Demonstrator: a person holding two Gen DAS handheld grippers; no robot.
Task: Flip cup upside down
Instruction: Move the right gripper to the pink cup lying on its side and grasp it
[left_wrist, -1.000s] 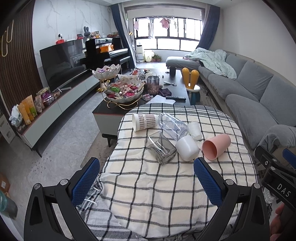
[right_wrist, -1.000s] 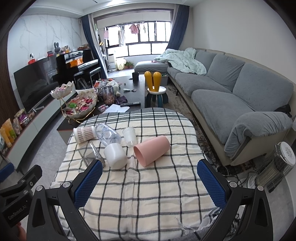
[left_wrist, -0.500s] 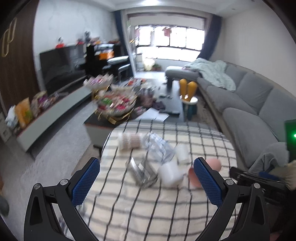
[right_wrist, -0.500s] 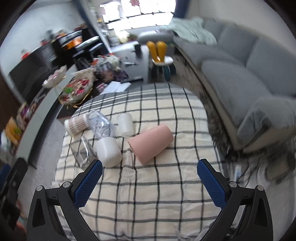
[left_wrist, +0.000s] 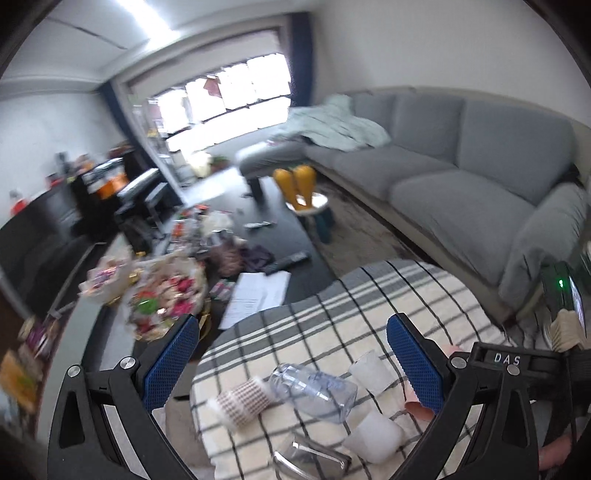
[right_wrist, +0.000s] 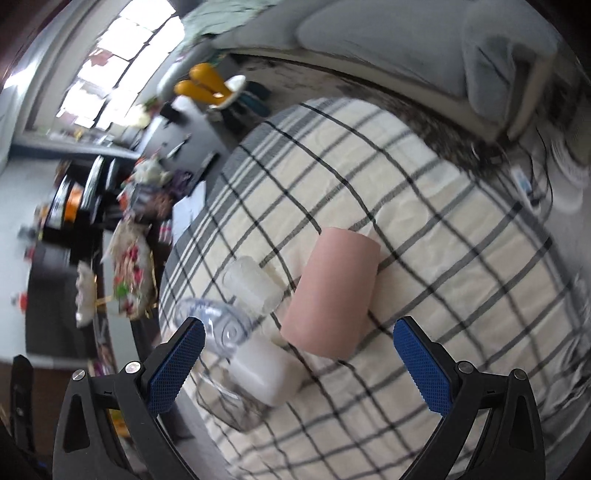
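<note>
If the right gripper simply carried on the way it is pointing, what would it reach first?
Most likely the pink cup, lying on its side on the checked tablecloth, roughly centred ahead of the open right gripper. The white cup sits nearer but left; depth is uncertain.

Black jaws, blue textured pads (right_wrist: 176, 369), silver screws.
</note>
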